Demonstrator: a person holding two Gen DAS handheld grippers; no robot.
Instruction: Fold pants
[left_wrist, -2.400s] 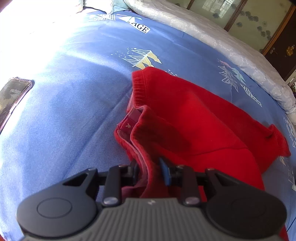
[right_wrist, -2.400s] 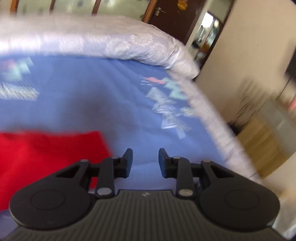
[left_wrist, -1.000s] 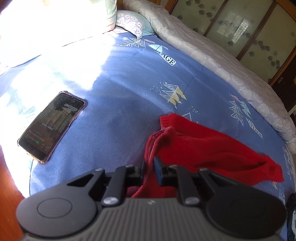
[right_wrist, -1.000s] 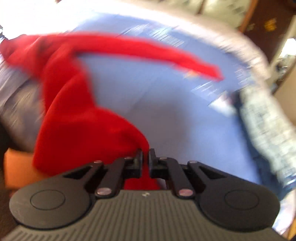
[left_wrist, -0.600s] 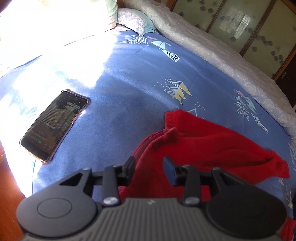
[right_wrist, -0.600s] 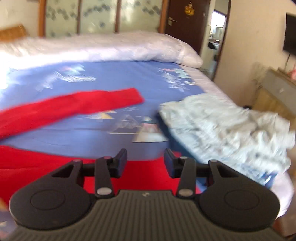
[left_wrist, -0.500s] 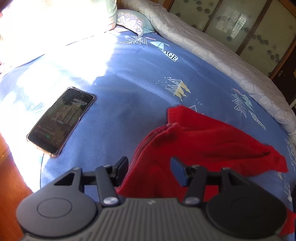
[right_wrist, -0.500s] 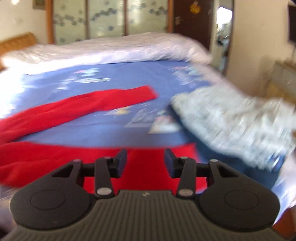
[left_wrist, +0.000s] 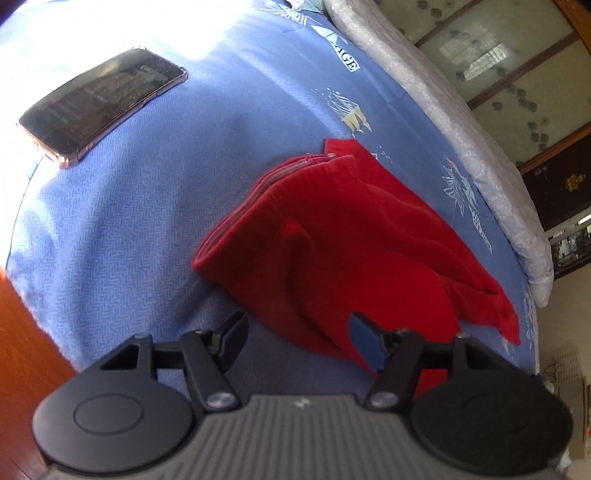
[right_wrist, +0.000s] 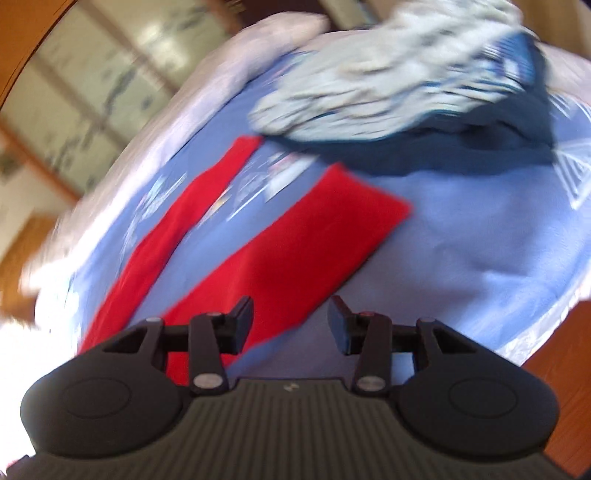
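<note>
The red pants (left_wrist: 343, 236) lie on the blue bed sheet (left_wrist: 155, 206), waistband end towards the phone. My left gripper (left_wrist: 300, 336) hovers just in front of the waist end. Its jaws are opening, and the cloth's near edge shows through the gap with neither pad on it. The blurred, tilted right wrist view shows the two red legs spread apart: a near leg (right_wrist: 303, 251) and a far leg (right_wrist: 184, 210). My right gripper (right_wrist: 291, 325) stands open over the near leg's edge and holds nothing.
A phone (left_wrist: 99, 107) lies on the sheet at the upper left. A grey quilt (left_wrist: 461, 122) runs along the far side of the bed. A pile of white and dark blue clothes (right_wrist: 388, 66) sits beyond the leg ends. Wooden floor (left_wrist: 22, 332) shows past the bed edge.
Both grippers were shut on the red cloth a second ago and have let go. The waist end now lies on the sheet. The left gripper sank closer; the right view rolled sideways.
</note>
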